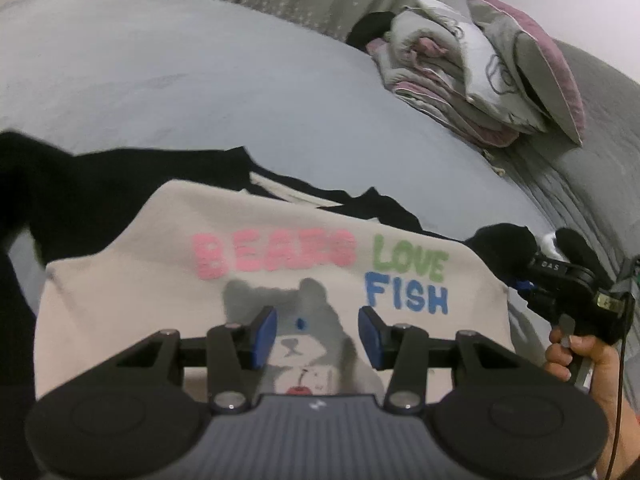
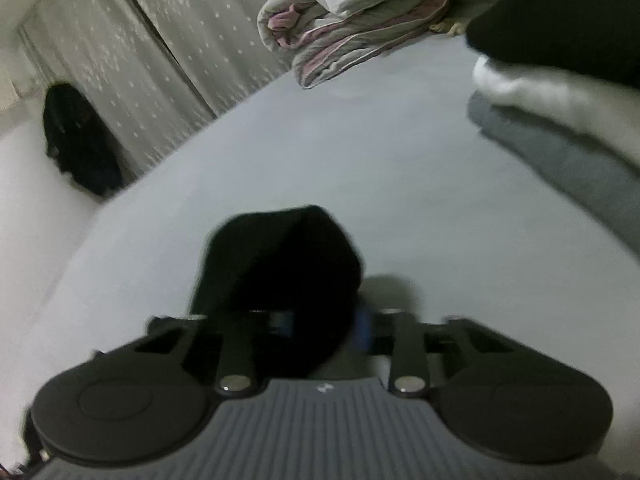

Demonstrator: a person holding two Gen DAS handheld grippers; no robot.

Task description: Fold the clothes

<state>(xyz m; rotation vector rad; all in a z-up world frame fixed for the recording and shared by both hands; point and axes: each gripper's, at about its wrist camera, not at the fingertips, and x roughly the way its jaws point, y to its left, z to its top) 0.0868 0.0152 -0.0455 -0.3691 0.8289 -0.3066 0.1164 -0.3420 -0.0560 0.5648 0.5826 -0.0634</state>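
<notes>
A cream sweatshirt [image 1: 160,248] with black sleeves, a grey bear and the words "BEARS LOVE FISH" lies on the pale blue bed sheet [image 1: 200,80]. My left gripper [image 1: 317,336] hovers over the bear print, jaws open and empty. My right gripper [image 2: 320,326] is shut on a black sleeve [image 2: 280,256] of the sweatshirt and holds it above the sheet [image 2: 360,140]. In the left wrist view the right gripper [image 1: 520,276] sits at the sweatshirt's right edge with the black sleeve [image 1: 502,242] bunched at its tip.
A pile of folded grey and pink bedding with a pillow [image 1: 480,68] sits at the far right of the bed. Folded black, white and grey clothes [image 2: 560,80] are stacked at the right. Curtains [image 2: 140,60] hang behind. A dark object [image 2: 80,140] sits by the curtain.
</notes>
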